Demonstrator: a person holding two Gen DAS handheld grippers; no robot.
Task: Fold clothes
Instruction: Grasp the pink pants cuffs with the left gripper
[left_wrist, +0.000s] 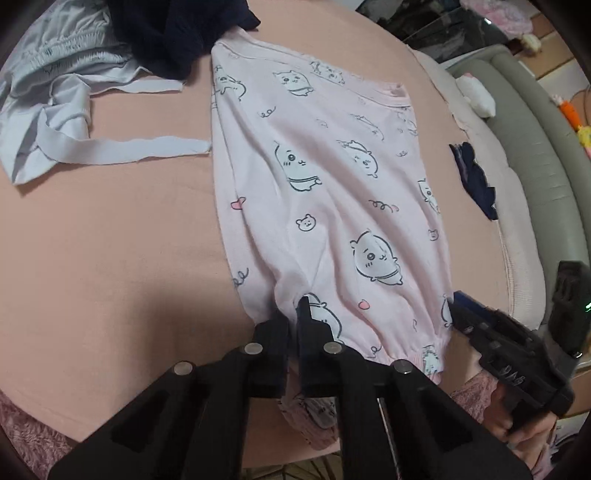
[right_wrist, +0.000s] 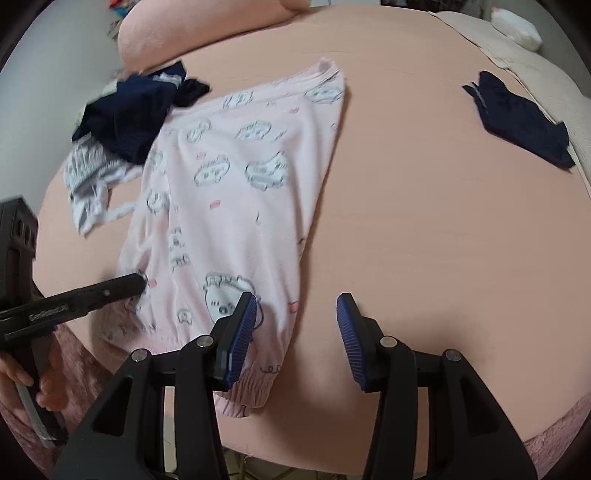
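Note:
Pink pyjama trousers (left_wrist: 325, 177) printed with white cartoon animals lie flat and lengthwise on the pink bed, waistband far, ribbed cuffs near. They also show in the right wrist view (right_wrist: 240, 192). My left gripper (left_wrist: 293, 314) is shut on a pinch of the trousers' fabric near the cuff end; it shows from the side in the right wrist view (right_wrist: 138, 282). My right gripper (right_wrist: 295, 325) is open and empty, its left blue pad over the cuff's right edge, its right pad over bare sheet. It appears at the right edge of the left wrist view (left_wrist: 458, 306).
A pale blue garment (left_wrist: 55, 107) with long straps and a dark navy garment (left_wrist: 173, 33) lie at the far left. A small navy item (right_wrist: 517, 122) lies at the right. A pink pillow (right_wrist: 177, 33) is at the back. The bed's front edge runs close under both grippers.

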